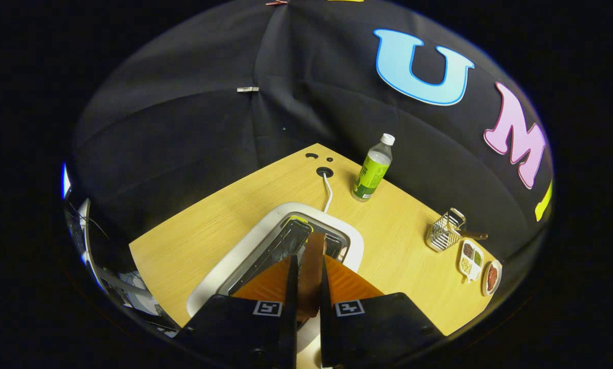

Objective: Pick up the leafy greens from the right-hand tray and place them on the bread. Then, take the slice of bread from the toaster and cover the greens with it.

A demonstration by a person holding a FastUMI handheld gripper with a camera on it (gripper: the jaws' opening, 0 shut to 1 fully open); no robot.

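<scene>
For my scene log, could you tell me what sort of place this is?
Probably a staged kitchen-style booth: a wooden table against black cloth holds a toaster, a bottle and a wire rack. The tongs grip a bread slice at the toaster.

Bread slice (pixel 310 266) lower part hidden between tongs (pixel 306 266).
</scene>
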